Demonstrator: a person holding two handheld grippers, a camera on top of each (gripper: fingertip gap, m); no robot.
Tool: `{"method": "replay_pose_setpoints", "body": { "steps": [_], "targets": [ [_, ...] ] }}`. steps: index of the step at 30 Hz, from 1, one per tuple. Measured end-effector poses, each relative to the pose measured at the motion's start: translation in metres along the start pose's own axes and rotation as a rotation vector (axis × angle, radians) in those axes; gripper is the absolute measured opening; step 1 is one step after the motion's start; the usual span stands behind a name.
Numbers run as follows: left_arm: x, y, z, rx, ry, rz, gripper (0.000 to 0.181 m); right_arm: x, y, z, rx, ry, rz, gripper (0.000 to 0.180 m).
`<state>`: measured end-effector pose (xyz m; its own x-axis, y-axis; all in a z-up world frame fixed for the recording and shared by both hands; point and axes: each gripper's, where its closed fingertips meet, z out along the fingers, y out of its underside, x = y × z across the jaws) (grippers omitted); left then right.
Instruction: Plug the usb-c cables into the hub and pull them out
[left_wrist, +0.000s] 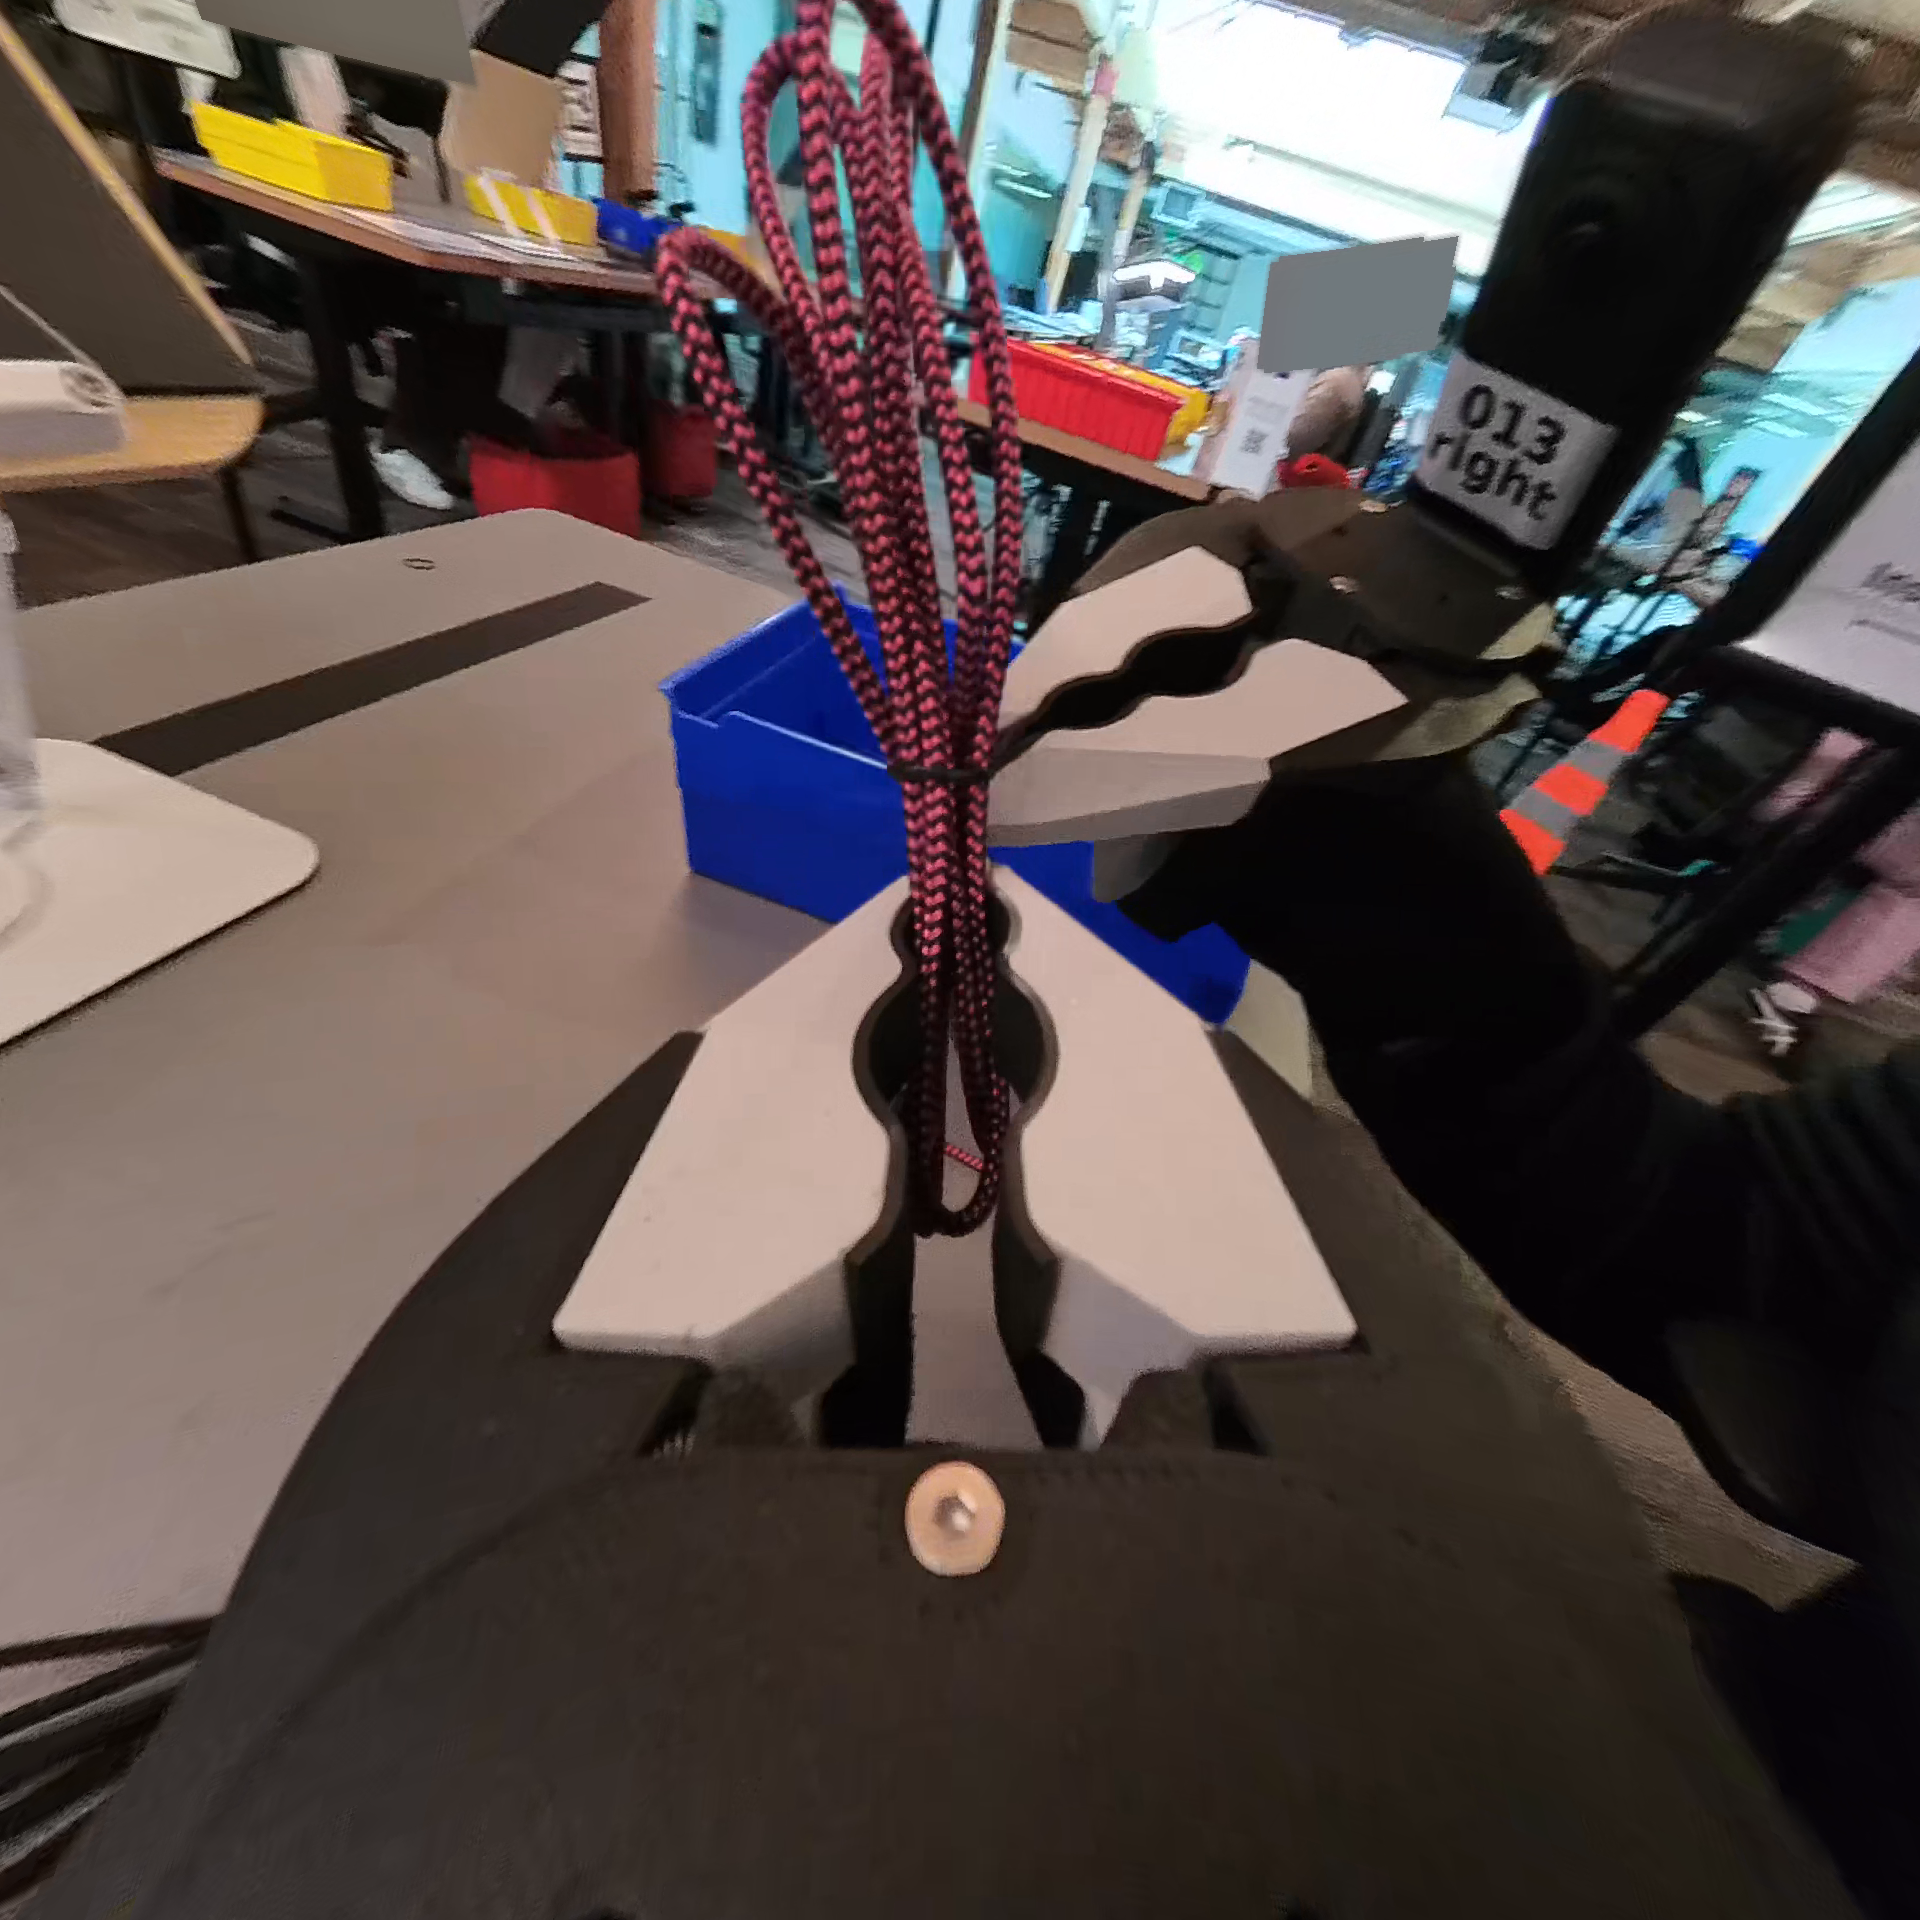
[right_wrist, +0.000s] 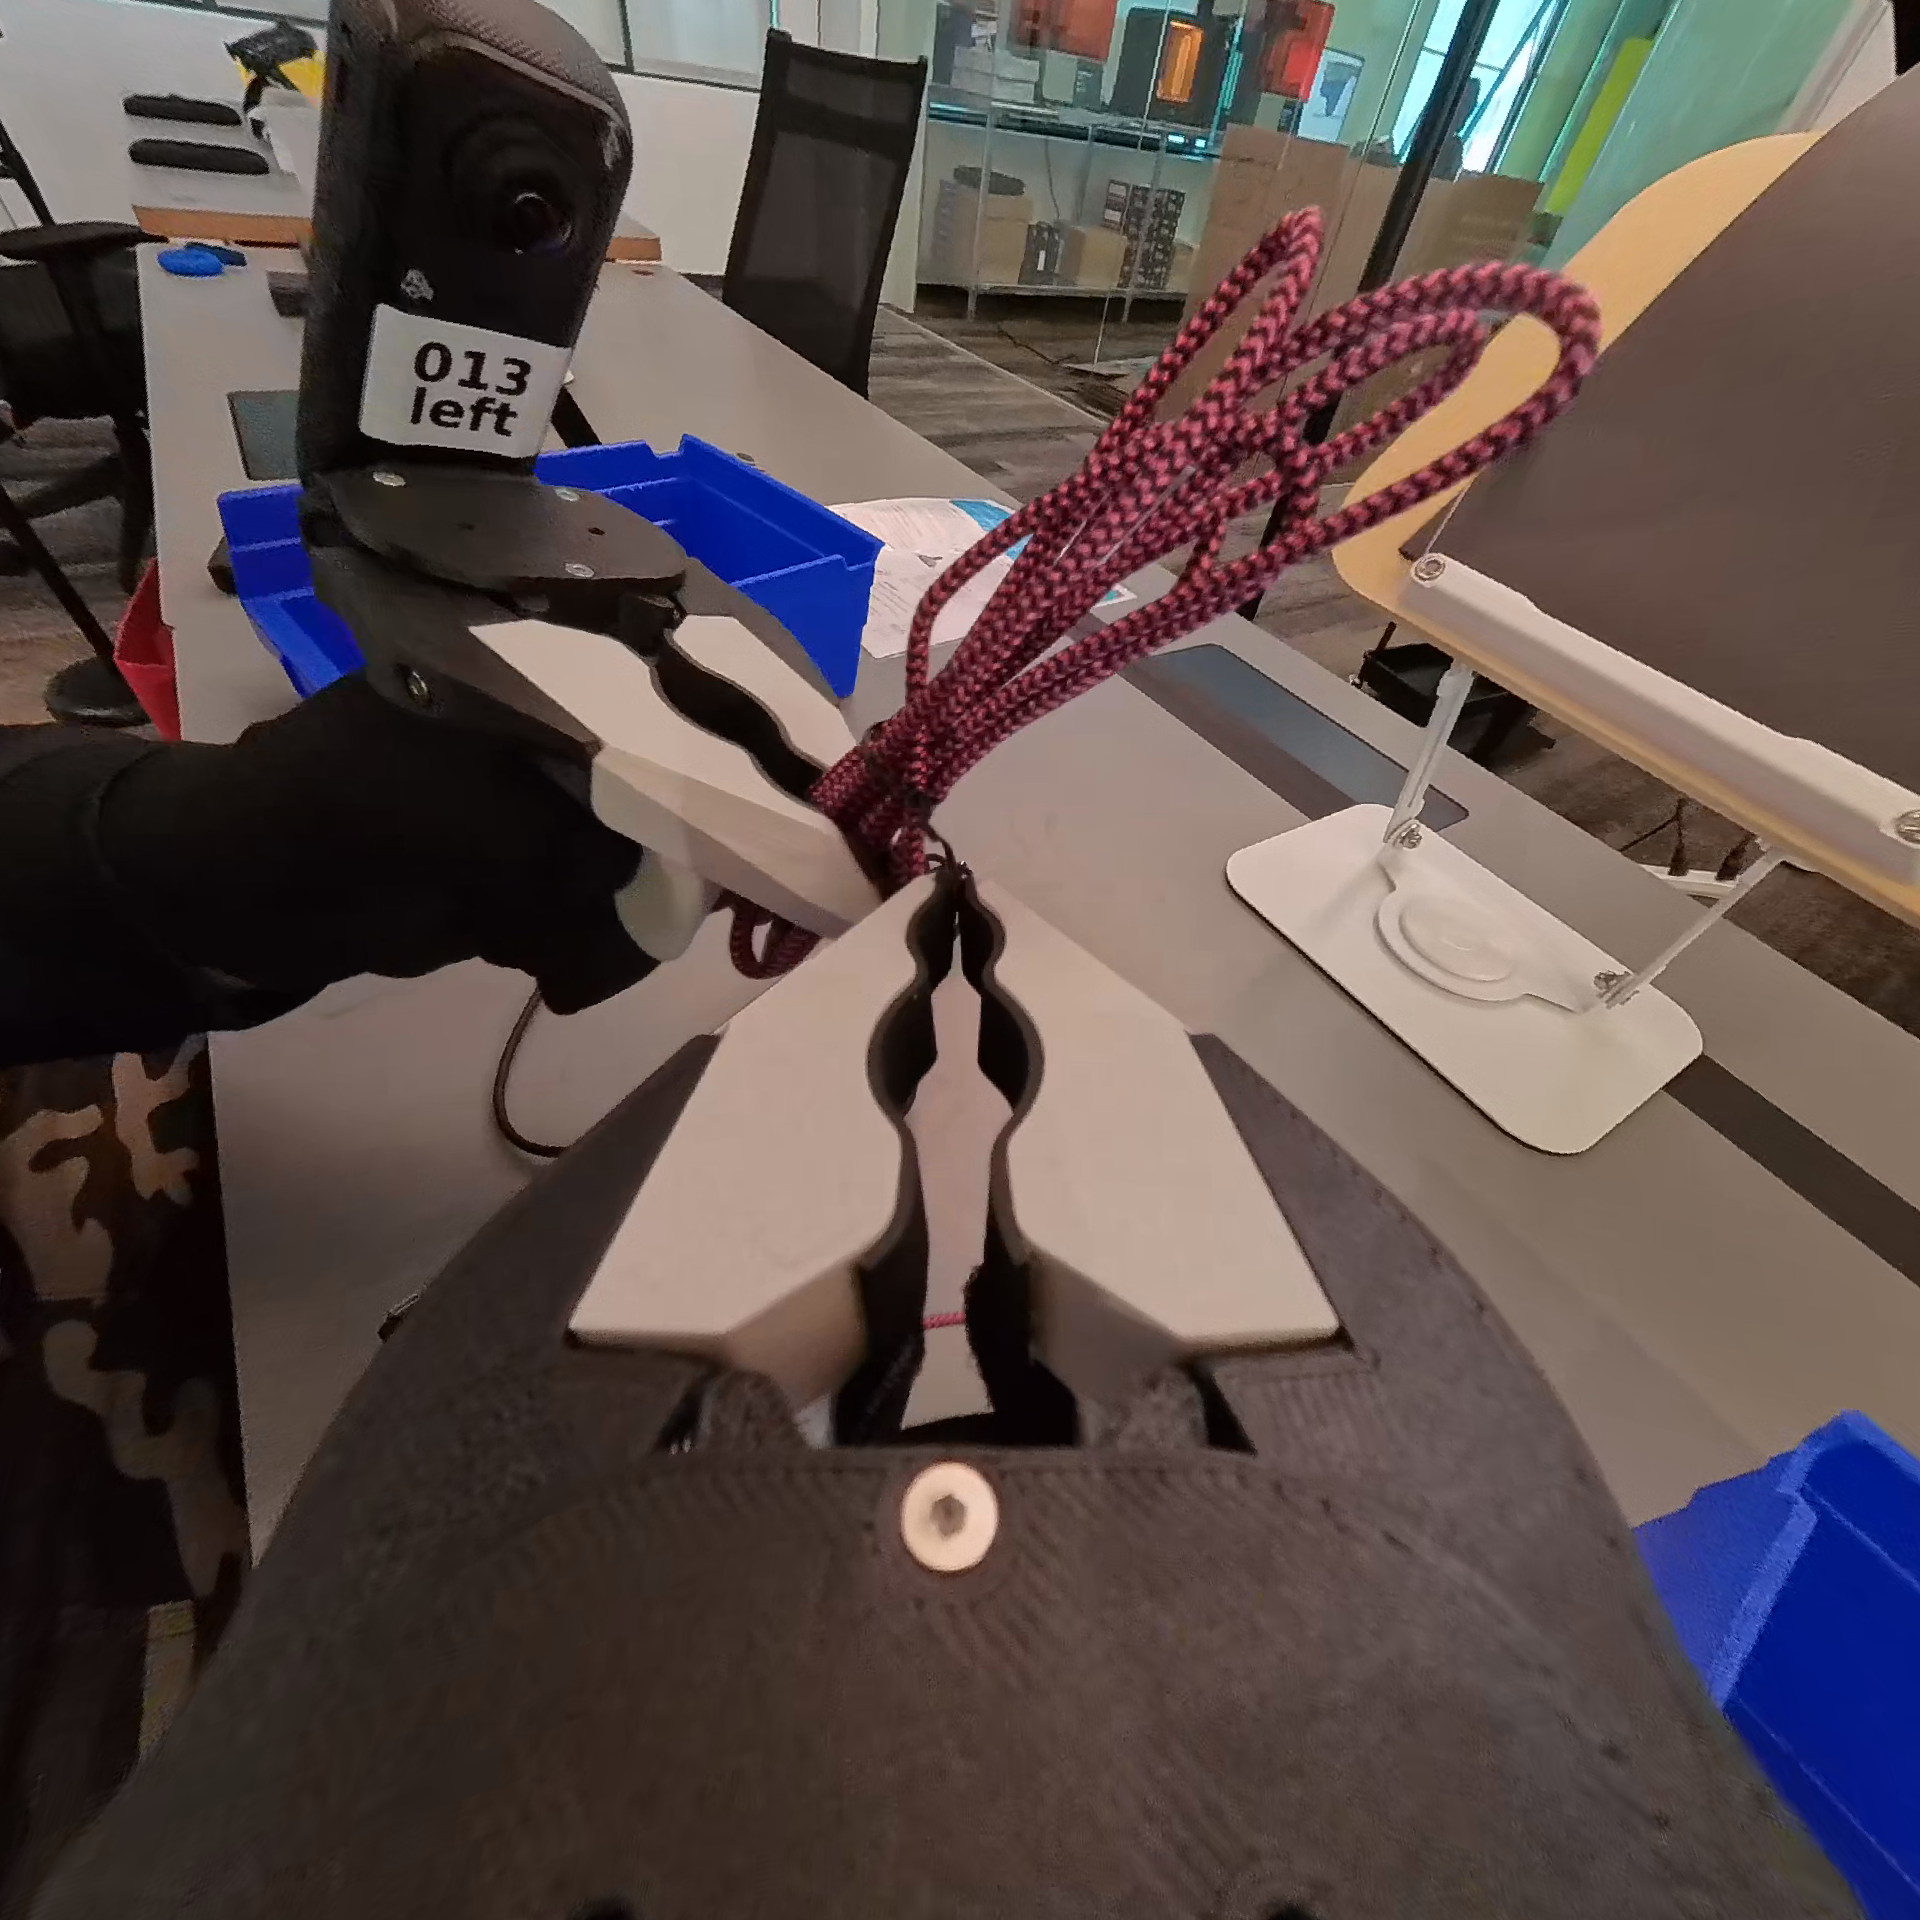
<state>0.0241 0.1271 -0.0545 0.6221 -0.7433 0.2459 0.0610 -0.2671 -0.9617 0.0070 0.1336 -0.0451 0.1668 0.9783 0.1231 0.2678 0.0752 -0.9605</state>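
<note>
Two hand-held grippers, left (left_wrist: 951, 914) and right (right_wrist: 954, 894), pinch one bundled cable (left_wrist: 914, 436).

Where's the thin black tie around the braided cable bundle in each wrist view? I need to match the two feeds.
Left wrist view: the black tie is at centre, just above the left gripper, beside the right gripper's tips.
Right wrist view: the black tie is at centre, just above the right gripper.
Shared landmark: the blue bin behind the cable bundle.
</note>
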Motion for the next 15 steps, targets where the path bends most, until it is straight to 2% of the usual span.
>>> {"method": "replay_pose_setpoints", "body": {
  "steps": [6, 15],
  "targets": [
    [0.014, 0.007, 0.003, -0.045, 0.088, 0.017, 0.004, 0.005, -0.003, -0.002, 0.002, 0.025, -0.042, 0.0],
    [0.005, 0.02, 0.006, -0.14, 0.017, 0.116, 0.004, 0.003, -0.011, -0.012, -0.022, 0.087, -0.18, 0.0]
  ]
}}
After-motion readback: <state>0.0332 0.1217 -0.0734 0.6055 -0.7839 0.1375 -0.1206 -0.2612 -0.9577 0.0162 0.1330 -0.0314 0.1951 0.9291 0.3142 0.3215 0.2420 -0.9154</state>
